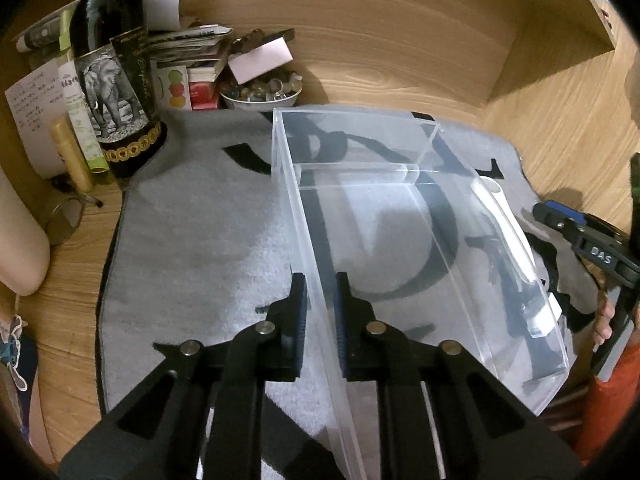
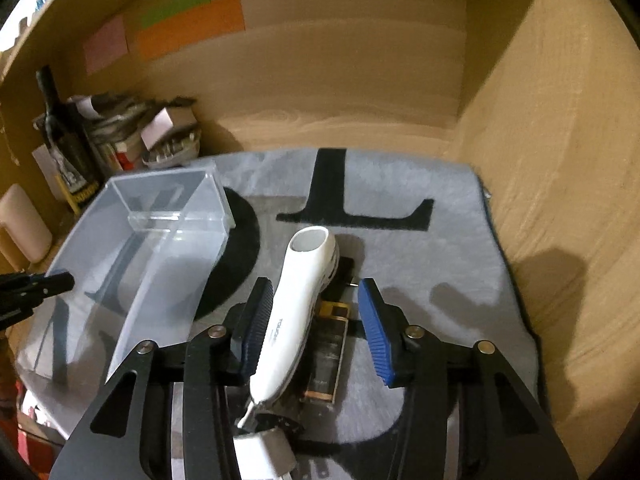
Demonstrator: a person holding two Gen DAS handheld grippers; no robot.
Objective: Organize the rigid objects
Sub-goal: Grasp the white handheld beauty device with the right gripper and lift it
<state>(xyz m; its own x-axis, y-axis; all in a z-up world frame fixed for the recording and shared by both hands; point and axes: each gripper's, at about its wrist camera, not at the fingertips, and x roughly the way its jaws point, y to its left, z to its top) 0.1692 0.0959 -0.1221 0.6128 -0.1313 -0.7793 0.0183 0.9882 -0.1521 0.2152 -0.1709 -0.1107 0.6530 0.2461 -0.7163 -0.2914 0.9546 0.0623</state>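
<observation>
On a grey mat (image 1: 192,240) printed with black letters, inside a wood-walled alcove, my left gripper (image 1: 321,304) pinched the near wall of a clear acrylic box (image 1: 400,216), one pad on each face of the wall. The box stood open-topped at the mat's centre, with a low clear divider across its far end.

My right gripper (image 2: 316,320) hung spread wide over a white hair trimmer (image 2: 298,304) that lay on the mat just right of the box, its left pad touching or almost touching the trimmer's side, its right pad well clear. I read "TOUCH" on the trimmer's body; the rest was too small to read. A dark rectangular case with gold trim (image 2: 328,356) lay pressed beside the trimmer, at 4 o'clock from it.

At 10 o'clock from the box, a dark wine bottle (image 1: 114,80) with an elephant label stood at the mat's corner, beside a handwritten note (image 1: 32,108), stacked books (image 1: 192,56) and a white bowl of glass beads (image 1: 260,92). Orange, green and pink sticky notes (image 2: 188,28) clung to the back wall. From the left wrist, the right gripper's arm bore the letters "DAS".
</observation>
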